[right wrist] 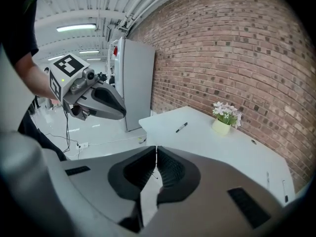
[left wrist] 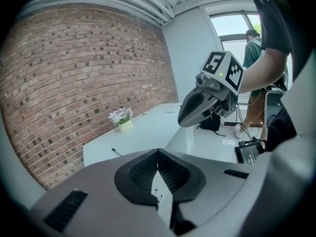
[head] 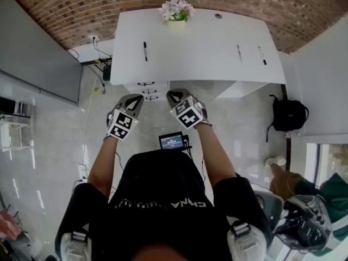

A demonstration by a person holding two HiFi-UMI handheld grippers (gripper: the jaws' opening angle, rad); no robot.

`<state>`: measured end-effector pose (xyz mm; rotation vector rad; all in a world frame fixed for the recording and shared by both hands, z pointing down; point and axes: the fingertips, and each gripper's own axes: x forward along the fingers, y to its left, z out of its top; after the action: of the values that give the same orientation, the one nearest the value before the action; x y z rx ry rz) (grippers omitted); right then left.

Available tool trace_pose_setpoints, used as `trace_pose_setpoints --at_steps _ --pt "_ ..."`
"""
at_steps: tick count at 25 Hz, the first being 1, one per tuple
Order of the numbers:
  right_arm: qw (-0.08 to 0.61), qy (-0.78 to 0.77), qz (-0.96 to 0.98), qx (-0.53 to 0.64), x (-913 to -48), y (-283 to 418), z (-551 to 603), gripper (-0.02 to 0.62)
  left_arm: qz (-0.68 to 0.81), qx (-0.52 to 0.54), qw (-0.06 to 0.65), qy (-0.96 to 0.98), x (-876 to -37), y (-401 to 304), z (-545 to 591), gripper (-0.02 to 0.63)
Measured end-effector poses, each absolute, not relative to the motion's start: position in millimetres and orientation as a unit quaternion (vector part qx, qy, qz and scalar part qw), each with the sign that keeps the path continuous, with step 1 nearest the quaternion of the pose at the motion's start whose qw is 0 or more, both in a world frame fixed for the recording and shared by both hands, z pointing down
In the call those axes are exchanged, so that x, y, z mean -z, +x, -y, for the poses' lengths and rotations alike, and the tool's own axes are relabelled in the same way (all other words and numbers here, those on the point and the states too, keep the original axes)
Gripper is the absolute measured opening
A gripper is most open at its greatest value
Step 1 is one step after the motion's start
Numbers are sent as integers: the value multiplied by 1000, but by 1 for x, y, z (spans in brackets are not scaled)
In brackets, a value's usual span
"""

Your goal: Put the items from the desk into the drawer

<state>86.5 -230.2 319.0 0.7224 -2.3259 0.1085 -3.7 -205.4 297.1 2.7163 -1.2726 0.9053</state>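
Note:
A white desk (head: 196, 48) stands ahead against the brick wall. On it lie a black pen (head: 145, 50) at the left and two thin pens (head: 238, 52) (head: 262, 55) at the right. Under its left side sits a drawer unit (head: 147, 91), all drawers closed. My left gripper (head: 136, 98) and right gripper (head: 173, 95) hover side by side in front of the desk, short of the drawers. Both are shut and empty. In the left gripper view the jaws (left wrist: 158, 153) meet, and the pen (left wrist: 116, 152) lies beyond. In the right gripper view the jaws (right wrist: 156, 149) touch too.
A pot of flowers (head: 176, 12) stands at the desk's back edge. A black backpack (head: 288, 115) lies on the floor at the right, and a person (head: 304, 194) stands nearer. A small screen device (head: 173, 141) with cables sits by my feet. A grey cabinet (head: 38, 53) is at the left.

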Motion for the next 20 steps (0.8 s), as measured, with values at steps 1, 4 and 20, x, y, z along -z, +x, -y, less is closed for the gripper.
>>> trace_pose_setpoints --at_steps 1,4,20 --pt "344 275 897 -45 -320 92 242 17 411 -290 8 864 -296 1 214 11" --pt "344 267 899 -49 -323 91 260 16 417 -292 14 861 -298 2 228 11" --pt "310 310 898 -32 -297 13 288 15 374 -283 9 883 -294 -52 269 11"
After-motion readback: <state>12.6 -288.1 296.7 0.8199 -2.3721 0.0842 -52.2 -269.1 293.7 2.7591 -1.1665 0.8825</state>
